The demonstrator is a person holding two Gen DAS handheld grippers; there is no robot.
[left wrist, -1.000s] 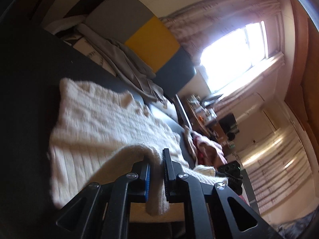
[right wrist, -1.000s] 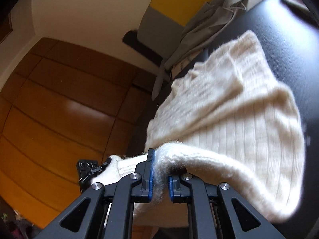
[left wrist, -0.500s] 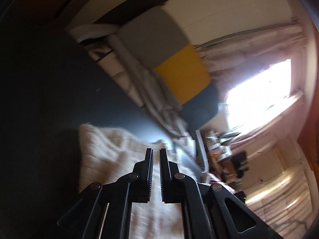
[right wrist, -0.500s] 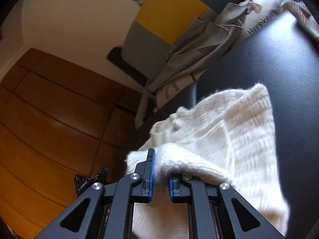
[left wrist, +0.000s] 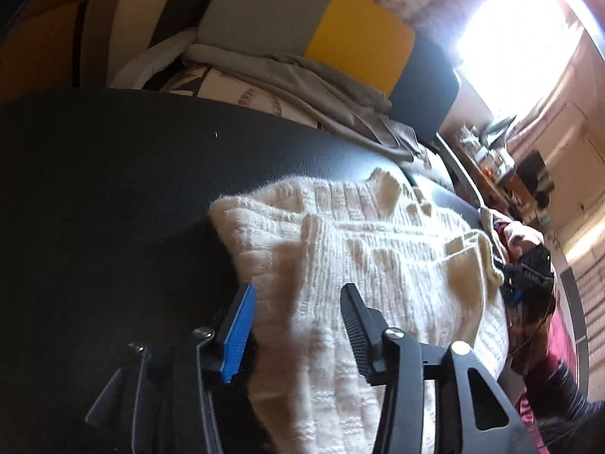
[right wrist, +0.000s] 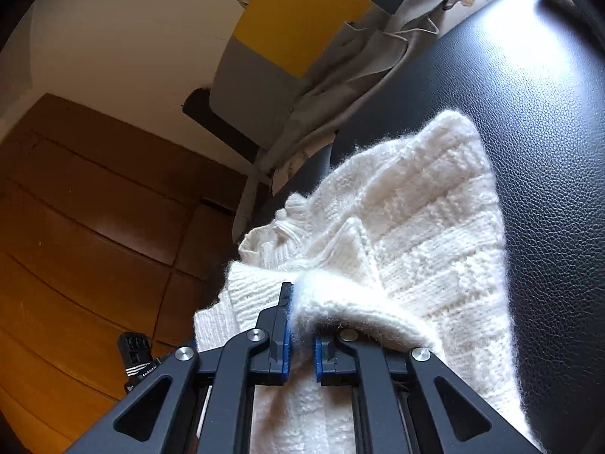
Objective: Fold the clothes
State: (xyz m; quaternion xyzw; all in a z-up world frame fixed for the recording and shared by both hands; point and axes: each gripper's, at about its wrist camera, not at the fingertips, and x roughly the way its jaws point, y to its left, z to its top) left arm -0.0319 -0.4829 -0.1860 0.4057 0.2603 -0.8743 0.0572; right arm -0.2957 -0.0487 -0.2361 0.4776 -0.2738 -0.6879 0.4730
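Observation:
A cream knitted sweater [left wrist: 370,265] lies folded on a black leather surface [left wrist: 113,189]. My left gripper [left wrist: 297,302] is open, its jaws wide apart just above the sweater's near edge, holding nothing. In the right wrist view the sweater [right wrist: 423,234] lies on the same black surface [right wrist: 529,113]. My right gripper [right wrist: 300,302] is shut on a fuzzy fold of the sweater, which bulges over its right finger. The other gripper [left wrist: 533,272] shows at the sweater's far right end in the left wrist view.
A grey garment [left wrist: 302,87] lies over a patterned cushion behind the black surface, against a grey, yellow and dark backrest [left wrist: 359,49]. Wooden wall panels [right wrist: 94,246] are left of the right gripper. Pink clothing [left wrist: 559,333] lies at the right, below a bright window.
My left gripper has let go of the sweater and opened wide; it was shut on the fold a second ago. The sweater has come down flatter. My right gripper keeps its hold.

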